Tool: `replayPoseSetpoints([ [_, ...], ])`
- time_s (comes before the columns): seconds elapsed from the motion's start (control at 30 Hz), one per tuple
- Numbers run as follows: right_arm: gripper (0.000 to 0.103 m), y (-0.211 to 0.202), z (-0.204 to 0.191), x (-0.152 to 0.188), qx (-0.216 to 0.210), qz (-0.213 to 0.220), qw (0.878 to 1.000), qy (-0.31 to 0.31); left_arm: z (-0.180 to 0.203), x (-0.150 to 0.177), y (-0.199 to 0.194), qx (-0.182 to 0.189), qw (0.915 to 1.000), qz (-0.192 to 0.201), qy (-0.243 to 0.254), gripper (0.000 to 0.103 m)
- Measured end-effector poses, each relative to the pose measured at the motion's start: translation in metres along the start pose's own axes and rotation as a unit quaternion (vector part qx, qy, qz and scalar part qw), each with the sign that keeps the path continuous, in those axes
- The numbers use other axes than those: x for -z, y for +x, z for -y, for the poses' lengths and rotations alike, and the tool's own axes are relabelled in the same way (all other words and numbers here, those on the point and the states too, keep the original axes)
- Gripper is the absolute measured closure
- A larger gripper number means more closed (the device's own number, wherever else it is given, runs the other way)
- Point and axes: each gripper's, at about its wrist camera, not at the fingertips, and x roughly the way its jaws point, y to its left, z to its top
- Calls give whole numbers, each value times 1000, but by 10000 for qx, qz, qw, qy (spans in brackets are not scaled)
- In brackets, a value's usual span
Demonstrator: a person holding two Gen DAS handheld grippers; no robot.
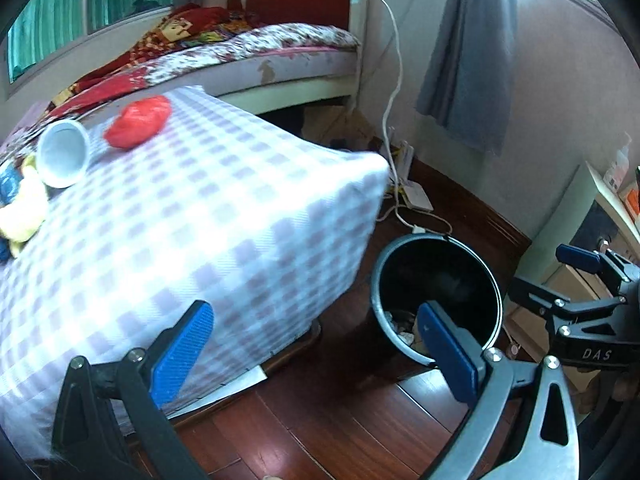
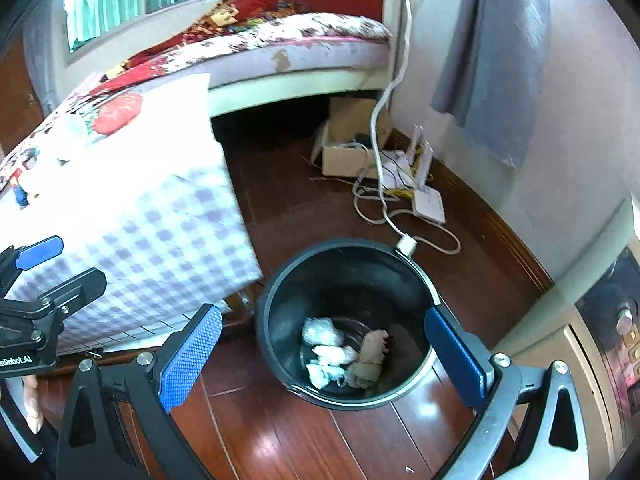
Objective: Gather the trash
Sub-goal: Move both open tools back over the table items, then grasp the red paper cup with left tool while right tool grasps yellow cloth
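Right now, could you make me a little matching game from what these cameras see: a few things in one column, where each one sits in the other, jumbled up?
Things:
1. crumpled paper wads
2. red plastic bag
3. white cup
4. white router

Places:
A. on the wooden floor by the wall
B. lying on its side on the checkered tablecloth, its mouth toward the camera
C. at the bottom of the black bin
D. on the checkered tablecloth, on the side toward the bed

Pairs: 1-C, 2-D, 3-B, 4-A
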Motion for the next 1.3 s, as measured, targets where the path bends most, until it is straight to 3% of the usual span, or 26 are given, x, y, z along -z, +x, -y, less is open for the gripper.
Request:
replayPoseSetpoints([
  [0.27,1,-24,-52,-22,-243,453,9981,-326,-52,-1,-39,-489,9977,292,-361,1],
  [0.53,1,-35,-120,-48,-600,885,9926,-579,-128,7,-75,-1026,9899,508,-831,1],
  [0.6,1,-36,-145,-54,-780,1008,9898,-640,-151,11,-82,-1187,9867,536,-974,1],
  [0.73,1,-28,-197,-68,-1110,775,9861,-967,-197,21,-97,-1392,9799,594,-1298,1],
  [0.8,1,-25,-223,-76,-1462,803,9803,-1059,-219,25,-103,-1496,9759,635,-1454,1],
  [1.0,2,-13,-305,-100,-1928,912,9654,-1501,-284,35,-114,-1731,9613,757,-2003,1],
  [1.3,29,25,-381,-126,-2230,685,9578,-1679,-330,29,-101,-1797,9582,738,-2101,8],
])
